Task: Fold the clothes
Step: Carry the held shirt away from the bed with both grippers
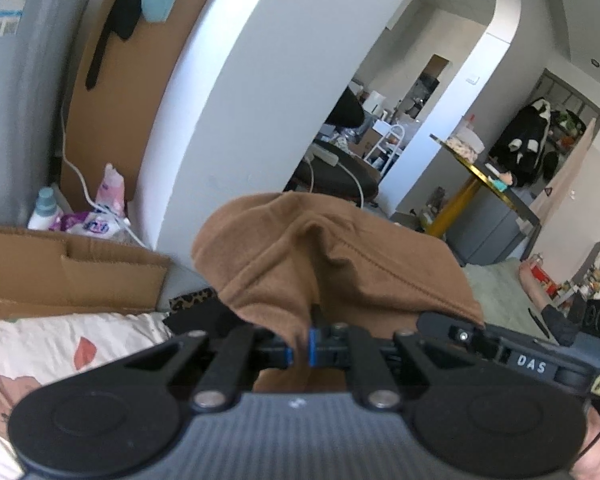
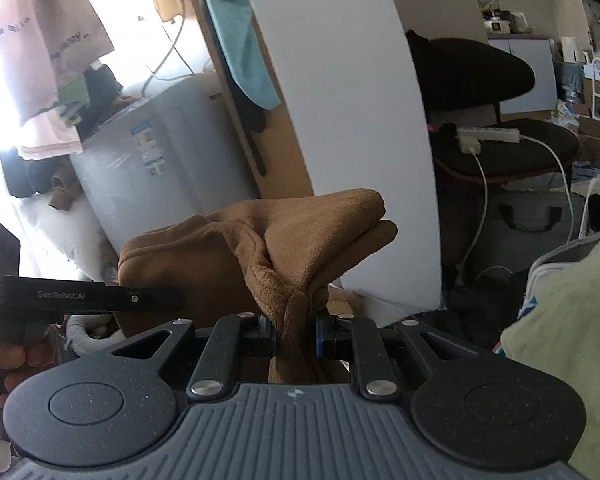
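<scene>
Between the jaws of both grippers: one brown garment (image 1: 340,264), held up off any surface.

Left gripper (image 1: 300,346): jaws nearly closed, blue pads pinching a thin fold of the garment; the cloth bunches up and forward over the fingers, a stitched seam running across its right part. The right gripper (image 1: 500,344) shows at the right edge of this view, just beside the cloth, marked "DAS".

Right gripper (image 2: 296,334): jaws narrowly apart, clamped on a thicker gathered bunch of the same garment (image 2: 260,240); the cloth rises from the pads and spreads left and right in a folded hump (suede-like nap visible). The left gripper (image 2: 88,300) enters from the left, its arm lettered "GenRobot.AI", touching the garment's left end. A hand (image 2: 4,360) shows below it at the left edge.

Surroundings, left view: cardboard box (image 1: 68,268) at left; floral bedding (image 1: 60,352) below it; bottle (image 1: 44,208) and packets by the grey wall; white pillar (image 1: 240,100) behind the garment; yellow-legged table (image 1: 484,176) farther back.

Surroundings, right view: grey appliance (image 2: 152,168) behind left; teal cloth (image 2: 236,40) hanging above; dark chair (image 2: 500,152) with a white power strip (image 2: 488,134) on its seat; pale green cloth (image 2: 560,320) at right edge.
</scene>
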A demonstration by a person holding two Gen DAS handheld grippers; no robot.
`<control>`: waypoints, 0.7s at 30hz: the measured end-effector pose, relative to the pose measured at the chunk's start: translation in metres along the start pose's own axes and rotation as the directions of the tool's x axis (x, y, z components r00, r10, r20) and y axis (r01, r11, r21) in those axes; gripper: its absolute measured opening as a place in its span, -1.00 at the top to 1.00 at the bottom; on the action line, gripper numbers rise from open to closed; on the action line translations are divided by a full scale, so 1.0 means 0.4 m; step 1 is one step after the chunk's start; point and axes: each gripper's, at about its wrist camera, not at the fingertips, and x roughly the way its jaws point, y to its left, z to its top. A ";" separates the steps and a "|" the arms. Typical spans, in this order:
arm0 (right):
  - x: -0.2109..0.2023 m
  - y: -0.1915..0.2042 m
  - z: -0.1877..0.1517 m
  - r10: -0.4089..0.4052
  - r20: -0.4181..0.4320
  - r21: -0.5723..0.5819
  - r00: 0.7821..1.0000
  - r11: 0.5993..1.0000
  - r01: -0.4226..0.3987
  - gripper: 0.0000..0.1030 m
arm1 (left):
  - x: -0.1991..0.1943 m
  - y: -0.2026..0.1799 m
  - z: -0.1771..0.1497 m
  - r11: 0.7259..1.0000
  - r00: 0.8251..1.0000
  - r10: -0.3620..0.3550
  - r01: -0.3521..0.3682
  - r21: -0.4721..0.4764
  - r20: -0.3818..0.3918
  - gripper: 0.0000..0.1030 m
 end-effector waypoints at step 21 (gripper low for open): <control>0.216 -0.285 -0.043 -0.130 -0.097 0.014 0.987 0.991 0.132 0.69 | 0.372 0.064 -0.065 0.998 0.994 -0.070 0.070 -0.010 -0.085 0.85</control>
